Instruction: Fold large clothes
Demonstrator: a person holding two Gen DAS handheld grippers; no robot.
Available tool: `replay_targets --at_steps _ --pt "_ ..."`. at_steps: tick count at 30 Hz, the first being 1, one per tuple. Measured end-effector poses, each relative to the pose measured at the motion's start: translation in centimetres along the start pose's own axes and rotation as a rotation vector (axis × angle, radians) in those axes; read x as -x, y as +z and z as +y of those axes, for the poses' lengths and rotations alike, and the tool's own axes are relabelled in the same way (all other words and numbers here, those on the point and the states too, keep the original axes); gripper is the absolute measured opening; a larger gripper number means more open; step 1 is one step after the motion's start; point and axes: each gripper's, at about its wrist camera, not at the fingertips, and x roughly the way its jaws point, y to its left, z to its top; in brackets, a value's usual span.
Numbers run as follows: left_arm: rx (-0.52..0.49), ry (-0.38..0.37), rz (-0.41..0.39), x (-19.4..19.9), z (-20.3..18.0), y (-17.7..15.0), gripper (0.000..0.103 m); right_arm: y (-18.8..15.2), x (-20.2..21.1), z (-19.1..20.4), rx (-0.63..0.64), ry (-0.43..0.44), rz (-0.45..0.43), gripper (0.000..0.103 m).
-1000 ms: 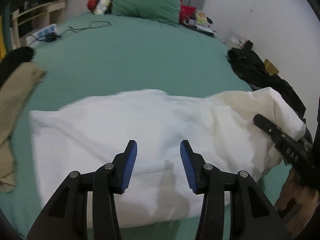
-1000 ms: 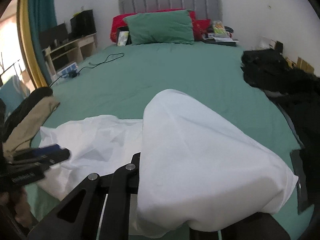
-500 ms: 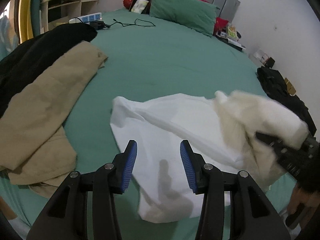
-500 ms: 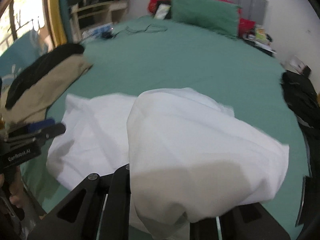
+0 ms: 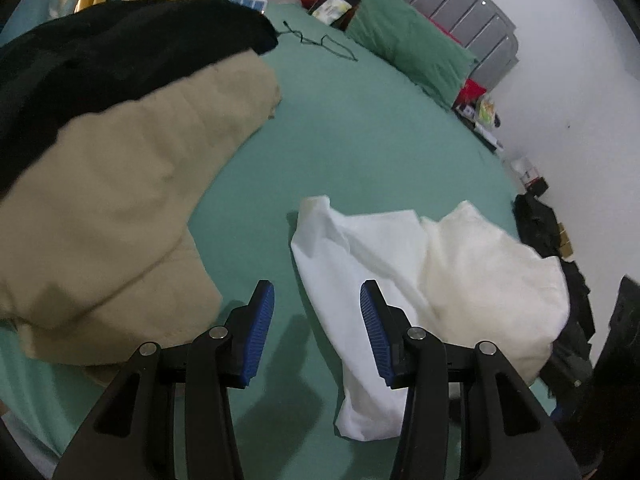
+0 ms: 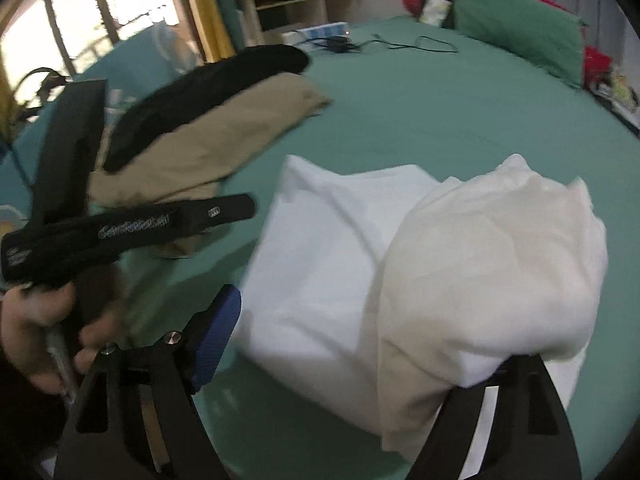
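The left gripper (image 5: 316, 322) is held with its jaws parted and empty above the green bed (image 5: 360, 128), just beside the near left edge of the white cloth (image 5: 420, 276), which lies bunched on the bed's near right part. The right gripper (image 6: 360, 368) is seen with its jaws spread wide, the cloth (image 6: 460, 280) heaped up between them and draped over the right finger, though whether any fabric is pinched cannot be told. A tan garment (image 5: 100, 200) with a black garment (image 5: 100, 60) lying on its far side is spread on the bed to the left, apart from the cloth, and a green pillow (image 5: 408, 48) is propped at the headboard.
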Motion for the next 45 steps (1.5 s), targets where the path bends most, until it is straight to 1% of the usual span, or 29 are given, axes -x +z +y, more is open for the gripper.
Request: replay_targets --at_steps 2,5,6,7,8,10,12,13,15,18,21,22,24,26,27,30,31,32,33,34,35,37,39,40,41,42,43,44,45 --pt "-0.001 -0.012 -0.010 0.4 0.0 0.1 0.047 -0.1 -0.1 1.3 0.066 0.011 0.003 0.084" --pt "-0.011 -0.037 -0.009 0.6 -0.3 0.2 0.047 -0.9 -0.7 2.4 0.142 -0.003 0.041 0.085" --pt "-0.020 -0.059 -0.013 0.8 -0.7 0.3 0.047 -1.1 -0.7 2.4 0.150 -0.024 0.042 0.085" --pt "-0.036 -0.103 -0.019 1.1 -1.5 0.4 0.047 -1.2 -0.6 2.4 0.152 -0.040 0.035 0.085" --pt "-0.054 -0.147 -0.020 1.3 -2.4 0.5 0.047 -1.3 -0.2 2.3 0.150 -0.052 0.024 0.085" --pt "-0.099 -0.209 -0.013 1.5 -4.3 0.8 0.048 -1.6 0.7 1.9 0.142 -0.075 0.007 0.085" --pt "-0.189 -0.272 -0.007 1.4 -7.6 1.1 0.048 -2.0 2.0 1.8 0.150 -0.106 -0.018 0.085" --pt "-0.233 -0.297 -0.003 1.2 -9.1 1.2 0.052 -2.3 2.5 1.8 0.153 -0.115 -0.026 0.085" --pt "-0.287 -0.320 0.022 0.6 -11.7 1.1 0.053 -3.4 4.2 1.6 0.152 -0.134 -0.048 0.085" --pt "-0.312 -0.347 0.050 -0.3 -14.5 1.2 0.053 -4.9 6.4 0.6 0.125 -0.160 -0.087 0.085" --pt "-0.373 -0.361 0.055 -0.8 -17.3 0.8 0.058 -6.7 8.3 -2.0 0.029 -0.188 -0.111 0.085" --pt "-0.390 -0.353 0.059 -1.0 -17.7 0.7 0.059 -7.1 8.7 -2.8 -0.005 -0.191 -0.117 0.085" --pt "-0.440 -0.299 0.092 -2.3 -19.1 -0.2 0.059 -8.5 9.7 -5.4 -0.112 -0.206 -0.131 0.085" --pt "-0.499 -0.225 0.156 -4.4 -19.5 -1.4 0.059 -9.5 10.2 -7.5 -0.202 -0.204 -0.146 0.085" --pt "-0.526 -0.196 0.177 -4.9 -19.2 -1.9 0.059 -9.9 10.3 -8.5 -0.246 -0.205 -0.157 0.085" --pt "-0.584 -0.067 0.220 -6.8 -17.3 -3.5 0.058 -10.5 10.2 -10.6 -0.363 -0.196 -0.181 0.085" --pt "-0.576 -0.053 0.208 -6.7 -16.4 -3.6 0.048 -10.6 10.1 -10.8 -0.384 -0.196 -0.183 0.085" --pt "-0.554 -0.031 0.187 -6.4 -15.4 -3.4 0.024 -10.7 9.8 -11.3 -0.415 -0.191 -0.186 0.085" --pt "-0.526 -0.011 0.178 -6.0 -14.4 -3.1 0.011 -10.7 9.6 -11.6 -0.431 -0.187 -0.187 0.085" --pt "-0.483 -0.001 0.164 -5.5 -13.3 -2.7 0.008 -11.0 10.0 -11.7 -0.439 -0.186 -0.186 0.085" --pt "-0.428 0.013 0.139 -4.8 -11.9 -2.1 0.008 -10.9 9.7 -11.7 -0.444 -0.185 -0.183 0.085" --pt "-0.313 0.102 0.095 -3.5 -8.4 -1.1 0.008 -10.8 9.3 -11.8 -0.447 -0.181 -0.177 0.085" --pt "-0.226 0.172 0.102 -3.1 -5.5 -0.5 0.008 -10.6 8.5 -11.9 -0.458 -0.176 -0.168 0.085" --pt "-0.198 0.174 0.111 -3.1 -4.5 -0.3 0.008 -10.6 8.3 -11.9 -0.465 -0.173 -0.166 0.085" --pt "-0.169 0.156 0.125 -2.9 -3.6 -0.1 0.009 -10.6 8.1 -12.1 -0.474 -0.170 -0.163 0.085" --pt "-0.151 0.150 0.122 -2.5 -3.1 0.1 0.012 -10.5 7.8 -12.3 -0.481 -0.170 -0.161 0.085" --pt "-0.157 0.151 0.091 -1.9 -3.3 0.4 0.021 -10.3 7.6 -12.6 -0.487 -0.173 -0.160 0.085" --pt "-0.174 0.154 0.059 -1.3 -3.9 0.5 0.036 -10.1 7.5 -12.7 -0.494 -0.177 -0.160 0.085" --pt "-0.202 0.147 0.001 -0.3 -4.7 0.9 0.043 -10.1 7.4 -13.0 -0.500 -0.176 -0.159 0.085"
